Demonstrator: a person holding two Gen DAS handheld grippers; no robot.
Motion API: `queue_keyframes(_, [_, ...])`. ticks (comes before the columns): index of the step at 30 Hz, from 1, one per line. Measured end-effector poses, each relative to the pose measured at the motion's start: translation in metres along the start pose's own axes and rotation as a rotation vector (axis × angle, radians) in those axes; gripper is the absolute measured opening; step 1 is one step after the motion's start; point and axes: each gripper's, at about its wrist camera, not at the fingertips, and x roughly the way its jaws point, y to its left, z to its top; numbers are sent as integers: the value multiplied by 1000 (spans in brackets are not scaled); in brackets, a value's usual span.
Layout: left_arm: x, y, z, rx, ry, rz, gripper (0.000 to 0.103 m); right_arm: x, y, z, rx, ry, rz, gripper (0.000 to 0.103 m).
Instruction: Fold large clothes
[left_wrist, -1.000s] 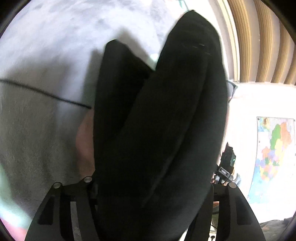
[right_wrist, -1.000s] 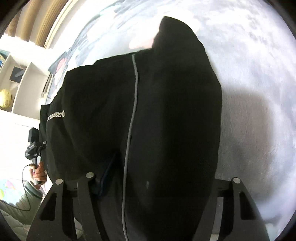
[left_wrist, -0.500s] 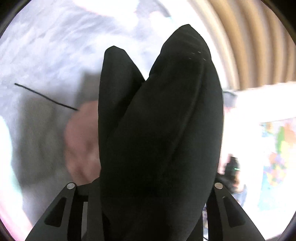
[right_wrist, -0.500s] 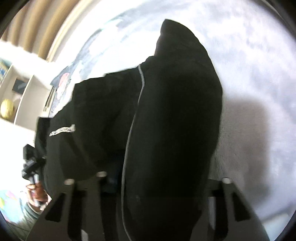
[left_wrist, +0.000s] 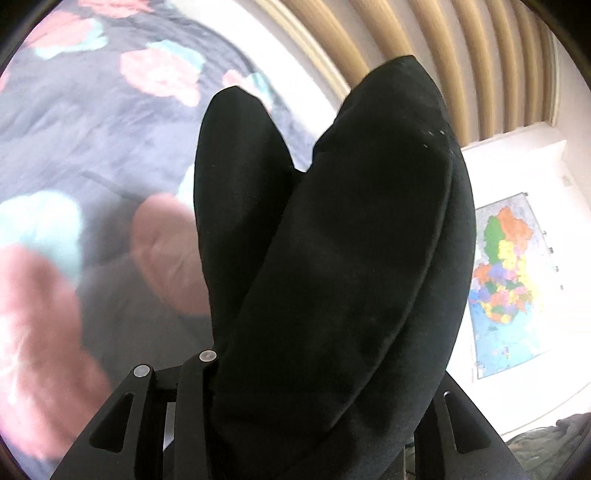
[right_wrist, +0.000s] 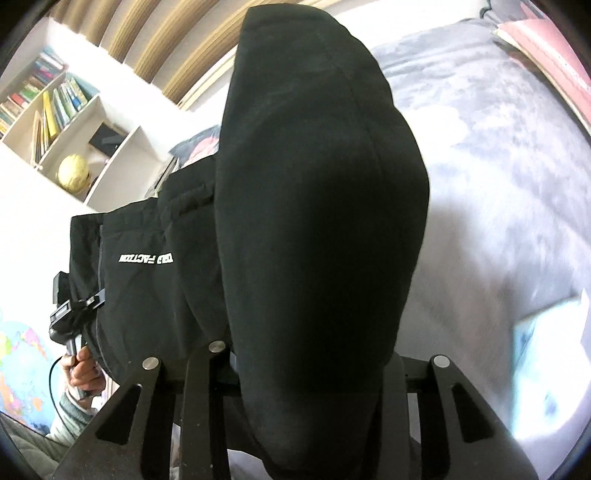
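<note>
A large black garment (left_wrist: 332, 258) fills both wrist views. My left gripper (left_wrist: 314, 406) is shut on a thick bunch of it, and the cloth stands up in two folds that hide the fingertips. My right gripper (right_wrist: 303, 398) is shut on another bunch of the same black garment (right_wrist: 317, 206). The rest of it hangs stretched to the left with white lettering (right_wrist: 146, 258) on it, over to the other gripper (right_wrist: 70, 317) held in a hand. The garment is lifted above the bed.
A grey blanket with pink and teal flowers (left_wrist: 92, 147) covers the bed (right_wrist: 498, 184) below. A ribbed wooden headboard (left_wrist: 424, 37), a wall map (left_wrist: 506, 277) and a white bookshelf with a yellow globe (right_wrist: 74, 171) lie beyond.
Both grippers have lifted and tilted up with the garment. The views now take in the headboard, wall and shelf instead of mostly bed. The garment has stretched out wider between the grippers.
</note>
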Motion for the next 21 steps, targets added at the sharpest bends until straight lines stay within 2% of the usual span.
queue_keyframes(2, [-3, 16, -11, -34, 15, 26, 38, 7, -7, 0, 20, 36, -1, 40])
queue_keyframes(6, [16, 71, -41, -156, 73, 106, 39, 61, -28, -17, 70, 148, -69, 41])
queue_keyframes(7, [27, 93, -50, -213, 102, 141, 42, 70, -35, -19, 80, 164, -87, 42])
queue_keyframes(9, [35, 127, -57, -295, 93, 236, 52, 82, -54, -25, 111, 159, -145, 44])
queue_keyframes(10, [36, 141, -62, -332, 91, 242, 55, 86, -57, -23, 139, 158, -132, 45])
queue_keyframes(11, [33, 160, -71, -390, 84, 198, 55, 84, -69, -21, 196, 156, -98, 46])
queue_keyframes(13, [26, 170, -80, -445, 72, 137, 56, 74, -82, -19, 255, 145, -76, 47])
queue_keyframes(14, [21, 170, -84, -460, 75, 122, 56, 67, -85, -18, 256, 144, -88, 50])
queue_keyframes(15, [13, 167, -86, -454, 86, 129, 56, 60, -82, -17, 238, 144, -115, 55])
queue_keyframes(16, [4, 162, -86, -436, 105, 153, 56, 70, -72, -6, 224, 146, -144, 67])
queue_keyframes(17, [-2, 158, -86, -425, 115, 170, 56, 64, -66, -5, 174, 157, -218, 72])
queue_keyframes(19, [-28, 142, -86, -380, 97, 250, 56, 57, -52, -2, 67, 143, -316, 72])
queue_keyframes(21, [-44, 121, -87, -317, 58, 308, 56, 40, -27, -3, -86, 103, -466, 72])
